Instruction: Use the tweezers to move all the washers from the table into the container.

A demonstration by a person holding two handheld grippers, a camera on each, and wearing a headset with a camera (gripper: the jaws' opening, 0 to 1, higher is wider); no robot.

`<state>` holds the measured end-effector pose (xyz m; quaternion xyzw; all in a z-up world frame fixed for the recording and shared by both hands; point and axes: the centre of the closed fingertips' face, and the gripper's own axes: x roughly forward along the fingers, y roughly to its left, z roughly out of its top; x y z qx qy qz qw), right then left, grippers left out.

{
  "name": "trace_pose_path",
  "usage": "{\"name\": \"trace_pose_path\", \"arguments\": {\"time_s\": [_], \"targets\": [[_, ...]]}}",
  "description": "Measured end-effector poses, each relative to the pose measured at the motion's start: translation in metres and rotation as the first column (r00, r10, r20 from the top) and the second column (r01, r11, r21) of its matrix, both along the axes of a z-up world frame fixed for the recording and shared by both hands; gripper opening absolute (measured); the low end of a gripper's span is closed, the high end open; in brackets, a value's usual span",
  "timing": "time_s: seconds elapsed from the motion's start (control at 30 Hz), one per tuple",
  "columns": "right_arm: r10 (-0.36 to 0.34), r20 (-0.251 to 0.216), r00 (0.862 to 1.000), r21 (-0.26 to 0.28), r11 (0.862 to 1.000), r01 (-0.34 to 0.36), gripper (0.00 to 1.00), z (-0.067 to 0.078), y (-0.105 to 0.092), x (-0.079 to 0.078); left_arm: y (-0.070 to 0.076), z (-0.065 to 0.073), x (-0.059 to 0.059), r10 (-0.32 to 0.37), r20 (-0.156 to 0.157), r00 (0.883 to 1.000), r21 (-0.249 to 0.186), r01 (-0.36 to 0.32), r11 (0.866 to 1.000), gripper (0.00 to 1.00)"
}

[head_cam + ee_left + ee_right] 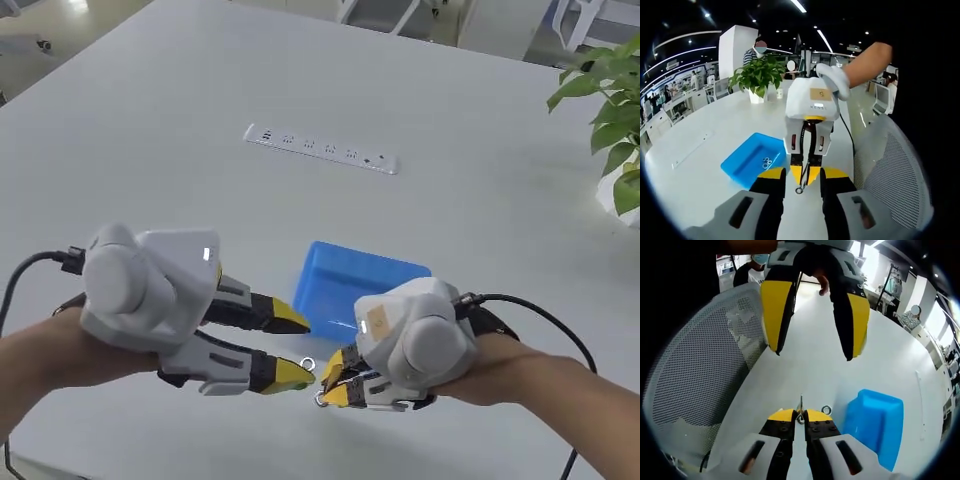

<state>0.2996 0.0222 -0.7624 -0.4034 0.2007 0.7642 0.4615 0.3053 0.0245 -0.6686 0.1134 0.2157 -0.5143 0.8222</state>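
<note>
Washers [766, 161] in container [746, 165] on table [695, 150]

Worktop [150, 110]: broad, pale grey-white, matte and smooth.
Power strip [322, 148]: white and long, lying flat on the worktop towards its far side, its sockets in one row.
Potted plant [612, 130]: green leaves at the worktop's right edge in the head view; in the left gripper view it stands in a white pot [756, 96].
Mesh chair [900, 170]: white, with a net backrest, just beside the worktop's near edge.
Far chairs [385, 15]: pale frames beyond the worktop's far edge, details unclear.
Column [735, 47]: white and square, behind the plant.
Person [752, 52]: standing behind the plant, partly hidden by leaves.
Ceiling lights [799, 5]: bright strips on a dark ceiling.
</note>
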Motion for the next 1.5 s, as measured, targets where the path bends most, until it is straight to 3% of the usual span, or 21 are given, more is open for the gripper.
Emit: {"name": "trace_pose_path", "arguments": {"time_s": [0.27, 0.43, 0.53, 0.6, 0.7, 0.97, 1.5], "targets": [[-0.007, -0.011, 1.0, -0.005, 1.0, 0.007, 0.08, -0.002, 0.001, -0.002, -0.004, 0.0, 0.001, -0.01, 0.005, 1.0, -0.002, 0.01, 1.0, 0.28], [-0.005, -0.01, 1.0, -0.006, 1.0, 0.005, 0.08, -0.003, 0.002, -0.002, -0.014, -0.001, 0.003, -0.039, -0.002, 0.999, 0.003, 0.039, 0.999, 0.2], [-0.006, -0.01, 1.0, -0.008, 1.0, 0.006, 0.08, -0.003, 0.002, -0.002, -0.018, -0.013, 0.003, -0.071, -0.016, 0.997, 0.062, 0.072, 0.995, 0.15], [-0.009, -0.012, 1.0, -0.008, 1.0, 0.009, 0.08, -0.003, 0.002, -0.002, -0.022, -0.018, 0.002, -0.091, -0.032, 0.995, 0.077, 0.093, 0.993, 0.12], [-0.011, -0.014, 1.0, -0.006, 1.0, 0.011, 0.08, -0.003, 0.002, -0.002, -0.024, -0.027, 0.003, -0.119, -0.033, 0.992, 0.123, 0.122, 0.985, 0.09], [-0.011, -0.012, 1.0, -0.018, 1.0, 0.011, 0.08, -0.005, -0.001, -0.001, -0.026, -0.036, 0.005, -0.136, -0.042, 0.99, 0.16, 0.141, 0.977, 0.05], [-0.016, -0.011, 1.0, -0.029, 0.999, 0.015, 0.09, -0.005, -0.001, 0.0, -0.027, -0.035, 0.007, -0.142, -0.039, 0.989, 0.16, 0.147, 0.976, 0.05]]}}
